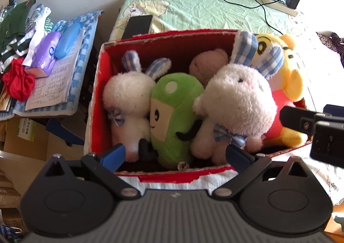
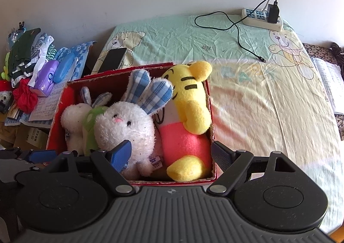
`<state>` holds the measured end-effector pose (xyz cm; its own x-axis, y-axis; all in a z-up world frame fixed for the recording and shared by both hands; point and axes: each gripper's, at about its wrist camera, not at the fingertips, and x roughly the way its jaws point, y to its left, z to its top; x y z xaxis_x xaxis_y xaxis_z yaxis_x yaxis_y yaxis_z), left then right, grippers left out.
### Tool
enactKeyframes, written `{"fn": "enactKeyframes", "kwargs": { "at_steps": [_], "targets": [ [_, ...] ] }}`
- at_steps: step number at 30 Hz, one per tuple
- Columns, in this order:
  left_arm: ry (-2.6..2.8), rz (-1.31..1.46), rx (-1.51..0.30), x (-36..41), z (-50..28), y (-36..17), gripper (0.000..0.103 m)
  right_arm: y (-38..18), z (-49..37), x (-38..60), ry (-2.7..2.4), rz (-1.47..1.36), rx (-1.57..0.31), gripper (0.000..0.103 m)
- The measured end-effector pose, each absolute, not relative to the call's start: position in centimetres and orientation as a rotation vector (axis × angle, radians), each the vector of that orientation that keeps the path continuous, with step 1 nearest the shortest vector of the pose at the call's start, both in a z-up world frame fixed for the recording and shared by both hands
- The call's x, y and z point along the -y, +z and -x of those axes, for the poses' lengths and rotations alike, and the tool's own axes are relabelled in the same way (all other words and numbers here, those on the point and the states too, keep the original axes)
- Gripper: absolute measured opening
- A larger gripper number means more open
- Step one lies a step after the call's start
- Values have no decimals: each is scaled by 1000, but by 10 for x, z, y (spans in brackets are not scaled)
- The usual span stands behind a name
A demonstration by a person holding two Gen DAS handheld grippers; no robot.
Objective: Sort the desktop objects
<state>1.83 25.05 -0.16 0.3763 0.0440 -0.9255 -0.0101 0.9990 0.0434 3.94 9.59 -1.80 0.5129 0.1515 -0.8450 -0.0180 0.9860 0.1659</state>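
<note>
The red box [image 2: 211,133] is sitting on the bed [image 2: 258,97], packed with plush toys. Risk, as judged: the yellow tiger [image 2: 189,101] and the large white rabbit [image 2: 126,127] are standing above the rim, so a careless push or lift could be tipping them out (the tiger is leaning on the right wall).

The left hand-held gripper [image 1: 174,155] is hovering spread and empty at the near rim, the green plush [image 1: 172,118] lying just beyond its fingers. The right hand-held gripper [image 2: 171,153] is likewise spread and holding nothing, with the tiger's lower half between its fingers.
</note>
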Motion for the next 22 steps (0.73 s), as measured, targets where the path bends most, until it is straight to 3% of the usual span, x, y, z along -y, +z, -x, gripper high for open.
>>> {"fn": "enactKeyframes", "kwargs": {
  "at_steps": [22],
  "targets": [
    [65, -32, -1147, -263, -22, -1, 99, -20, -46, -113, 109, -123, -1020, 83]
  ]
}}
